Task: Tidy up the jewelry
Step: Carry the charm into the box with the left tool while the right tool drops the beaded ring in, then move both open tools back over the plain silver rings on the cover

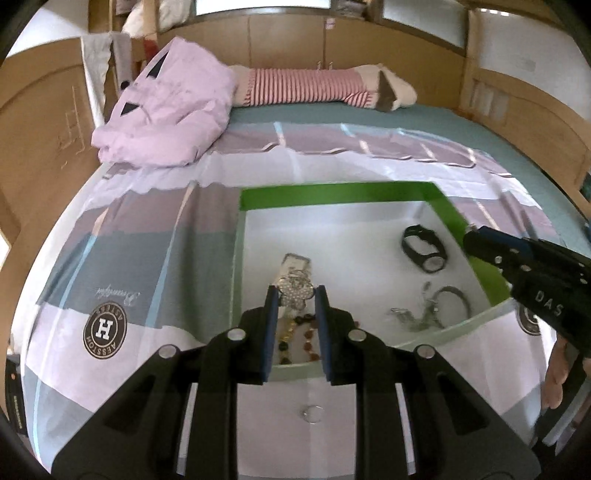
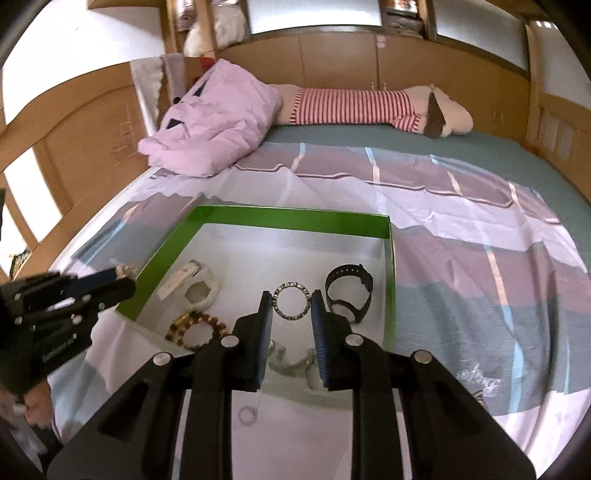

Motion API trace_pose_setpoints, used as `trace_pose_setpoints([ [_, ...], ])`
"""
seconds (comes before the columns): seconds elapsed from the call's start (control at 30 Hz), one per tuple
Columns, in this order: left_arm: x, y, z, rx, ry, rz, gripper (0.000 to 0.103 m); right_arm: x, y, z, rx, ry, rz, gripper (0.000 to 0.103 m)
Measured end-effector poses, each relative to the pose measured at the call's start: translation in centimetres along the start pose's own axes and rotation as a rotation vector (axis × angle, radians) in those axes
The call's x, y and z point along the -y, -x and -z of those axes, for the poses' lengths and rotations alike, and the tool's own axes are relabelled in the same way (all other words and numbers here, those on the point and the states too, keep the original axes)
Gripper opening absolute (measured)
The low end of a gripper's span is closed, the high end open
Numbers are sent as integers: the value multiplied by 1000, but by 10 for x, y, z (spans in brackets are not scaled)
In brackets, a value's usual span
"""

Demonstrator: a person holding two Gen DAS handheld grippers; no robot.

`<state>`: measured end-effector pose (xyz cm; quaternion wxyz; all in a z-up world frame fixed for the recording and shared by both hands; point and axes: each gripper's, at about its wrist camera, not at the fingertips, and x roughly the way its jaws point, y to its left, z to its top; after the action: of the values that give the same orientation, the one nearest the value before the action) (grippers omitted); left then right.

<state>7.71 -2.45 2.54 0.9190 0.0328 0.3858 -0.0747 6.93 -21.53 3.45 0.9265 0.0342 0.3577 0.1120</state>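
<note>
Bright daylight from the far windows (image 1: 258, 5), soft focus (fisheye-bent, dark-vignetted edges), faint shadows.

Left gripper (image 1: 295, 295): black angular body, blue pads, round silver screws.
Right gripper (image 2: 288, 301): same black frame, ribbed blue pads, silver screws; white "DAS" lettering at right edge of left view.

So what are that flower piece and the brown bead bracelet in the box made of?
Flower piece: looks like silvery metal set with small clear stones, as it sparkles; possibly plastic. Bead bracelet: glossy amber and brown round beads, perhaps resin, glass or polished wood. Box: seemingly green card.
</note>
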Motion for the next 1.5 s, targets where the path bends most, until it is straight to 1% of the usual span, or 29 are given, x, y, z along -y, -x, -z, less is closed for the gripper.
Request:
trace_pose_setpoints([
  [0.1, -6, -11, 0, -13, 28, -14, 20, -1, -12, 0, 1, -25, -1, 22],
  [0.17, -8, -16, 0, -21, 38, -17, 20, -3, -18, 3, -9, -24, 15, 22],
  [0.37, -6, -31, 3, -63, 43, 7, 20, -3, -41, 17, -76, -44, 25, 22],
  [0.43, -6, -33, 4, -71, 42, 17, 38, -1, -46, 20, -98, -55, 22, 22],
  [0.47, -7, -33, 4, -74, 46, 23, 52, 0, -47, 21, -105, -60, 20, 23],
  [0.5, -7, -32, 3, -71, 53, 32, 53, 0, -47, 21, -105, -62, 22, 27],
  [0.53, -7, -31, 3, -68, 54, 38, 53, -1, -45, 21, -102, -63, 23, 38],
  [0.57, -6, -30, 3, -68, 50, 39, 53, -1, -42, 20, -92, -64, 22, 42],
  [0.6, -6, -28, 3, -65, 46, 38, 53, -1, -39, 19, -77, -65, 19, 43],
  [0.67, -6, -25, 5, -70, 45, 40, 53, -3, -33, 16, -64, -58, 11, 43],
  [0.77, -7, -13, 9, -85, 35, 66, 52, -4, -25, 14, -56, -65, -20, 43],
  [0.87, -9, 0, 15, -101, 10, 66, 51, -7, -11, 13, -69, -61, -95, 43],
  [0.97, -8, 7, 25, -118, -18, 72, 51, -13, 4, 19, -95, -47, -194, 43],
  [1.03, -3, 7, 35, -132, -54, 64, 51, -20, 5, 25, -128, -9, -226, 43],
  [1.13, 0, -1, 54, -183, -93, 46, 51, -33, -5, 41, -212, 90, -190, 43],
  [1.23, 1, -16, 69, -246, -112, 20, 50, -38, -18, 56, -282, 145, -160, 43],
  [1.37, -2, -26, 73, -281, -110, 4, 50, -42, -36, 74, -357, 184, -126, 43],
  [1.5, -1, -27, 74, -289, -115, 13, 50, -49, -52, 82, -383, 209, -94, 43],
])
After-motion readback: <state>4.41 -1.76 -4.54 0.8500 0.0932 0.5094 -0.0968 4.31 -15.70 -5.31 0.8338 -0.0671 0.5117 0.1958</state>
